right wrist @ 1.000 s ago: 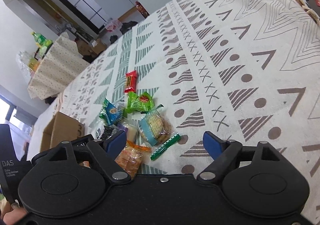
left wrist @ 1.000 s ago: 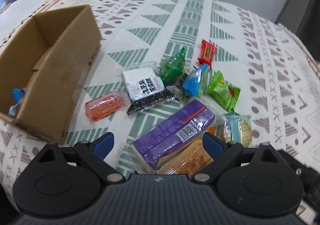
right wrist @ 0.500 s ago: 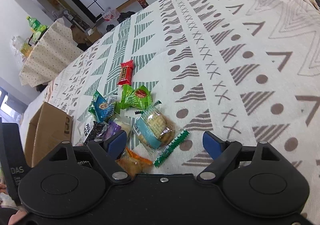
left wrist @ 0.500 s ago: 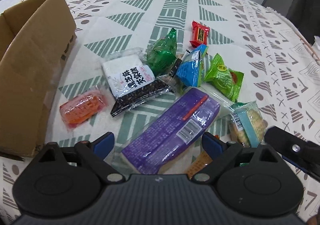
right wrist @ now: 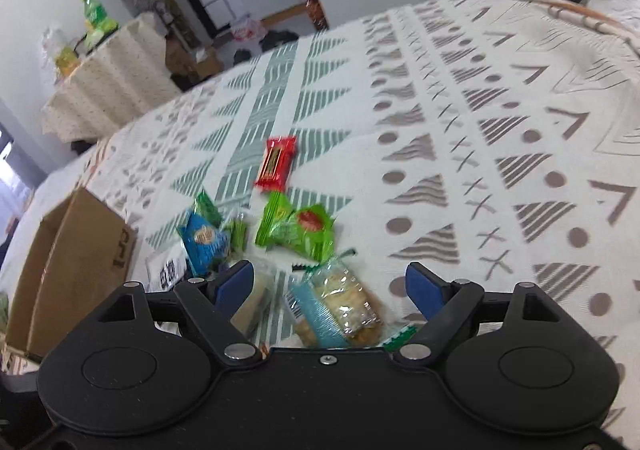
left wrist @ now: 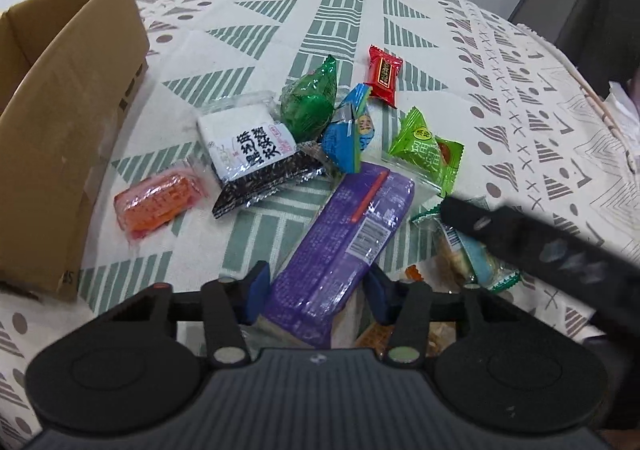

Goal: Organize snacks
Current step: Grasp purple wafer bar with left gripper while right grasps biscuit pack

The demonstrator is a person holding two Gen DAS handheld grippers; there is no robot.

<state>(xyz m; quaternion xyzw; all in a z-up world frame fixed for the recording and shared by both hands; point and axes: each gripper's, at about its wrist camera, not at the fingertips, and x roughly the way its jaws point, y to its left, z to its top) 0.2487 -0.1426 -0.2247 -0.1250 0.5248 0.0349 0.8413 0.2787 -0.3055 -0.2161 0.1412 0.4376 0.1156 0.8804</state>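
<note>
Snacks lie in a heap on a patterned cloth. My left gripper [left wrist: 318, 292] is closing on a long purple packet [left wrist: 352, 226], and its blue pads lie against the packet's two long sides at the near end. My right gripper [right wrist: 330, 284] stands open just above a clear cracker packet with a blue band [right wrist: 340, 306], which lies between its fingers untouched. One right finger shows as a black blur in the left wrist view. An open cardboard box [left wrist: 68, 129] stands at the left.
Around the purple packet lie a black-and-white packet [left wrist: 252, 149], an orange-pink one [left wrist: 158, 199], a dark green one [left wrist: 310, 101], a blue one [left wrist: 346, 137], a light green one [left wrist: 426, 151] and a red candy [left wrist: 384, 75]. A small draped table [right wrist: 108, 85] stands beyond.
The left jaws have narrowed from wide open onto the purple packet. The right gripper has slid left toward the heap and now hangs over the cracker packet, its finger entering the left wrist view.
</note>
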